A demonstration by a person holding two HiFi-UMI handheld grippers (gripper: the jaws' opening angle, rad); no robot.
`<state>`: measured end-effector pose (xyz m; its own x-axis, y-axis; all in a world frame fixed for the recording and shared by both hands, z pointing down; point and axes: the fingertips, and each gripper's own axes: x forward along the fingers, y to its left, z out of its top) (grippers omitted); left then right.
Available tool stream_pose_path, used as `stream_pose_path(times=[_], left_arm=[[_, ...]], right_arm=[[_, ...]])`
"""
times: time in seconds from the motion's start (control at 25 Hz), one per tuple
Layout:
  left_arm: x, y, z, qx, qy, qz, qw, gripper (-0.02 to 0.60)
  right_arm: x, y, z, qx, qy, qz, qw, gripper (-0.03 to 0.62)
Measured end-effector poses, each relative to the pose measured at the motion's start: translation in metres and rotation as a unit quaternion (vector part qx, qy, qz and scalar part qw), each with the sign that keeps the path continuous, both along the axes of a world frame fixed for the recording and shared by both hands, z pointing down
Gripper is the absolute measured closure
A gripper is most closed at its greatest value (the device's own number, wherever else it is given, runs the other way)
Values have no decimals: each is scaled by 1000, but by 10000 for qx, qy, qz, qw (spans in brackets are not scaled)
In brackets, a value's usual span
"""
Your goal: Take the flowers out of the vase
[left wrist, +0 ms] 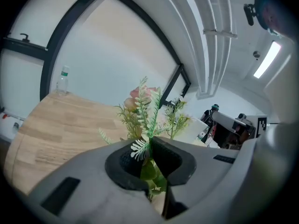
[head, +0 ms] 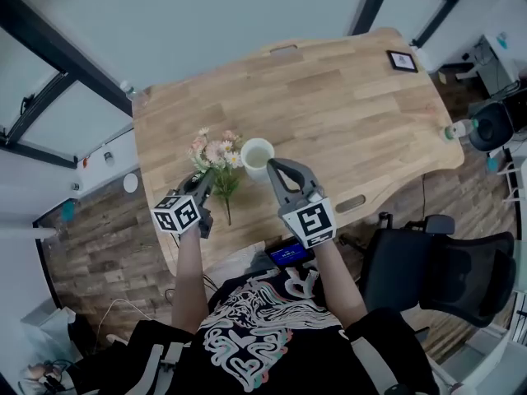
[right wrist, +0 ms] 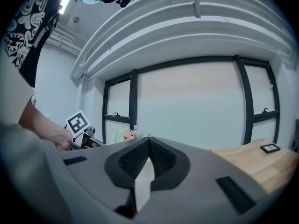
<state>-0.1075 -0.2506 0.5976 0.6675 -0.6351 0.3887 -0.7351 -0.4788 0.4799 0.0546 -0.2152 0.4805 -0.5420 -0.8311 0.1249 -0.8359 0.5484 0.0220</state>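
Note:
A bunch of pink and cream artificial flowers point(head: 216, 156) with green leaves is outside the vase, just left of it, low over the wooden table point(head: 346, 113). My left gripper point(head: 205, 190) is shut on the stems; in the left gripper view the flowers point(left wrist: 145, 106) stand up from between the closed jaws of the left gripper point(left wrist: 148, 146). The white vase point(head: 256, 156) stands upright on the table. My right gripper point(head: 273, 169) is shut on the vase's near rim, and the thin white wall point(right wrist: 144, 181) shows between the jaws of the right gripper point(right wrist: 148, 146).
A clear bottle point(head: 130, 91) stands at the table's far left corner. A small black frame point(head: 402, 61) lies at the far right corner. A black office chair point(head: 445, 270) sits right of the person, and a device with a blue screen point(head: 288, 253) lies at the near edge.

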Motion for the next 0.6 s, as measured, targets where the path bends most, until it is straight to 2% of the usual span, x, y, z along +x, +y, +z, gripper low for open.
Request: stream_pose_path(times=[0.36,0.6], left_arm=[[-2,-9,37,-325,-161,-141,9992,535],[6,-7,56,-504,-390,78,9979,532]], right_arm=[[6,-1,9,-193,115,323,9992,588],[8,2,15,-278,96,455,9985,588]])
